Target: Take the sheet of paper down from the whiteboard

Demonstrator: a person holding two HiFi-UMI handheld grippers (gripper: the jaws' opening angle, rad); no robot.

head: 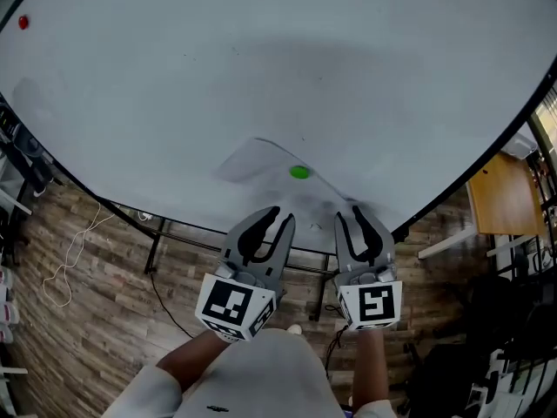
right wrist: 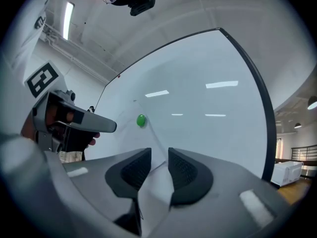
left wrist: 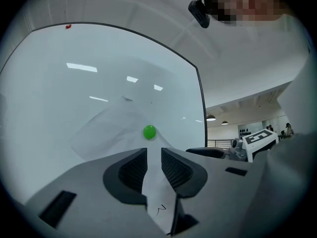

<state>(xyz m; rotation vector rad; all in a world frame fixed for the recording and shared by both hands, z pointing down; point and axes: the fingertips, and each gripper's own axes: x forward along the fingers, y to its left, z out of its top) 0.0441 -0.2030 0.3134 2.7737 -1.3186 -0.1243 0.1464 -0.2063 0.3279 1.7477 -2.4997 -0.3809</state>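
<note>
A white sheet of paper (head: 261, 159) hangs on the whiteboard (head: 261, 59) under a green magnet (head: 298, 172). Its lower part bulges off the board toward my grippers. My left gripper (head: 280, 216) is at the sheet's lower edge. In the left gripper view the paper (left wrist: 114, 128) runs down from the magnet (left wrist: 149, 132) through the gap of the left gripper (left wrist: 154, 150), whose pads stand apart from it. My right gripper (head: 352, 209) is at the lower right corner. There the paper (right wrist: 154, 187) lies loose between the parted jaws of the right gripper (right wrist: 159, 150), below the magnet (right wrist: 141, 120).
A red magnet (head: 23, 23) sits at the board's far upper left. The board's black stand (head: 157, 242) rests on a wooden floor with a light cable (head: 70, 259) at the left. A wooden desk (head: 500, 194) and dark equipment stand at the right.
</note>
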